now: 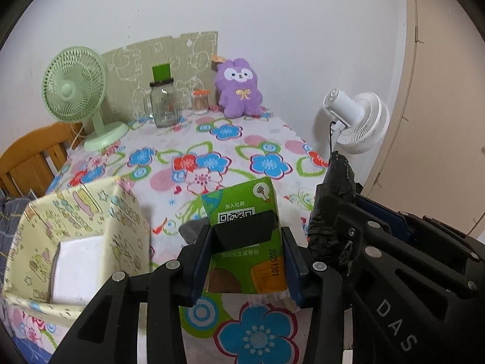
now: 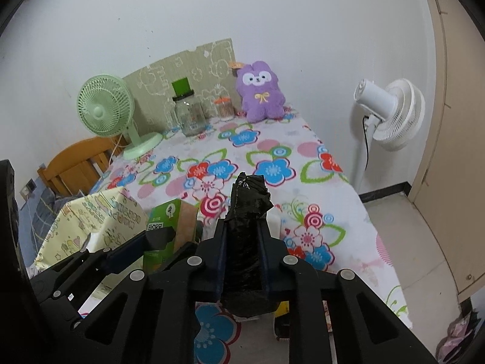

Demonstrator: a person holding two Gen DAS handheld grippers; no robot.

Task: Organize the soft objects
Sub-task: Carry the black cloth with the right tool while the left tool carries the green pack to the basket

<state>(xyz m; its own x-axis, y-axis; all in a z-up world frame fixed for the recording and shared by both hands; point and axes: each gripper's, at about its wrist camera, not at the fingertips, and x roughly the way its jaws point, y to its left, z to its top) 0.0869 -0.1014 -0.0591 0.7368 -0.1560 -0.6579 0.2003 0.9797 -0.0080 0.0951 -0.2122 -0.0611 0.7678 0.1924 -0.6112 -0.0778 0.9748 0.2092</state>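
My left gripper point(image 1: 247, 242) is shut on a green soft tissue pack point(image 1: 242, 200) with a QR code, held just above the flowered tablecloth point(image 1: 212, 139). To its right, my right gripper point(image 2: 242, 230) is shut on a crumpled black plastic bundle point(image 2: 248, 200) that sticks out past the fingertips. The same pack point(image 2: 172, 215) shows at the left of the right wrist view. A pale yellow fabric box point(image 1: 91, 212) stands open at the left, with a white block point(image 1: 78, 261) inside. A purple plush toy point(image 1: 239, 88) sits upright at the far edge against the wall.
At the back stand a green desk fan point(image 1: 74, 91), a glass jar point(image 1: 163, 103) and a small swab container point(image 1: 200, 101). A white floor fan point(image 1: 357, 121) stands beyond the table's right edge. A wooden chair point(image 1: 30, 157) is on the left.
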